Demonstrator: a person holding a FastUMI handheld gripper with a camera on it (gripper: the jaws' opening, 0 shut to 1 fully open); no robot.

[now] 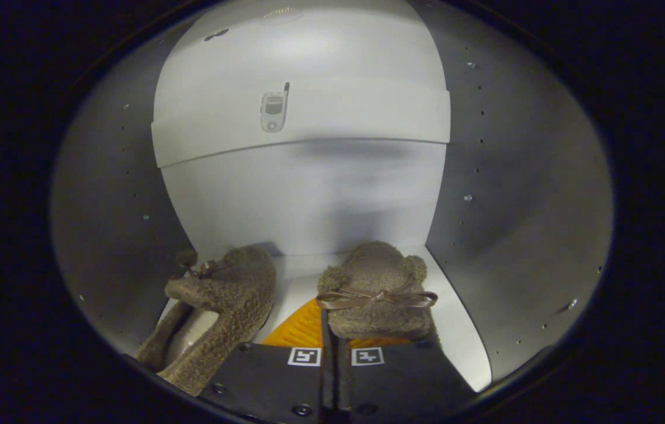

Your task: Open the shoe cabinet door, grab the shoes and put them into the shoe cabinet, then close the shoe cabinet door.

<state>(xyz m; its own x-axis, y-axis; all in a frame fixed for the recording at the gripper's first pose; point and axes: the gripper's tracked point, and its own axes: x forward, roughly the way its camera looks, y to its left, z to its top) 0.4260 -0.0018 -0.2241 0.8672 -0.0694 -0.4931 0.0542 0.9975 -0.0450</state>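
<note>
Inside, we are looking into the shoe cabinet, its white back wall straight ahead of the jaws and its grey side walls, dotted with small peg holes, curving away on either side. Our gripper sits low over the cabinet floor, and its two black fingers, each carrying a small square marker, lie nearly together with only a thin dark slit between them. They appear clenched on the heel end of the right slipper, which lies just ahead of the fingertips and partly over them, its toe pointing toward the back wall. A brown ribbon bow runs across its fuzzy brown top. We see an orange ribbed piece beneath this slipper's near end, just ahead of the left finger; what it belongs to we cannot tell.

Off to the left of the jaws lies the left slipper, tilted on its side against the left wall, its pale lining showing and its own small bow near the toe. The two slippers are apart, with bare white floor between them.

Well beyond the jaws a white shelf edge crosses the back wall, and a small phone-shaped sticker sits on it, above the slippers.
</note>
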